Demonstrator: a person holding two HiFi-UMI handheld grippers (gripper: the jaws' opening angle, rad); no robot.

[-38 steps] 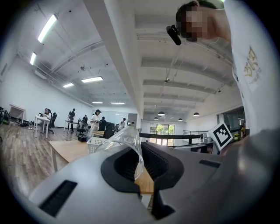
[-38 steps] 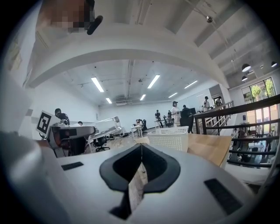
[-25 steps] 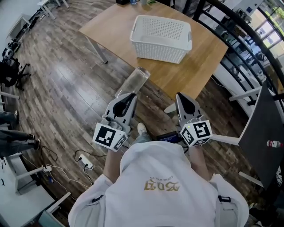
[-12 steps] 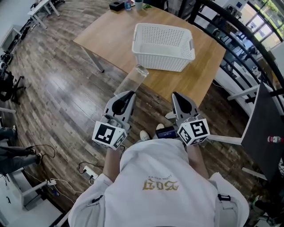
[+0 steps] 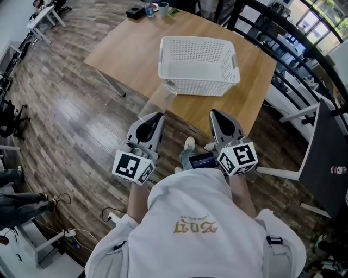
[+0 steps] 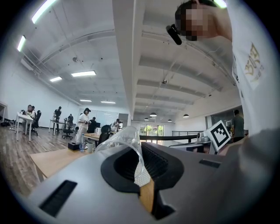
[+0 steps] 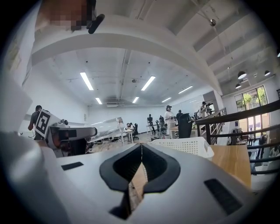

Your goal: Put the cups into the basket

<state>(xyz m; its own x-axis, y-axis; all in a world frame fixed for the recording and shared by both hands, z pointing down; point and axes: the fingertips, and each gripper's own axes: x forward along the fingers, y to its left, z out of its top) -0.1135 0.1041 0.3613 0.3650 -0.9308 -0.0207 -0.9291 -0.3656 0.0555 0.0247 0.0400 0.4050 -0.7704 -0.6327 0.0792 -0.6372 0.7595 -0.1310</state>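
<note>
A tall clear plastic cup [image 5: 160,101] sticks out forward from my left gripper [image 5: 157,116], which is shut on its base; its mouth reaches the near left corner of the white perforated basket [image 5: 197,85]. In the left gripper view the cup [image 6: 121,139] sits pinched between the jaws. The basket stands on a wooden table [image 5: 128,48] and looks empty inside. My right gripper [image 5: 216,114] hovers over the table's near edge, jaws closed with nothing between them. In the right gripper view the basket [image 7: 183,145] lies just ahead to the right, and the left gripper [image 7: 65,134] with its cup shows at left.
A black box [image 5: 133,12], a bottle [image 5: 149,9] and a mug [image 5: 163,7] stand at the table's far edge. A black railing [image 5: 283,40] runs along the right. A dark panel [image 5: 324,157] stands at far right. Wood floor lies left of the table.
The person has walked closer to the table. Both grippers advanced, and the cup's mouth has gone from short of the table to the basket's near wall.
</note>
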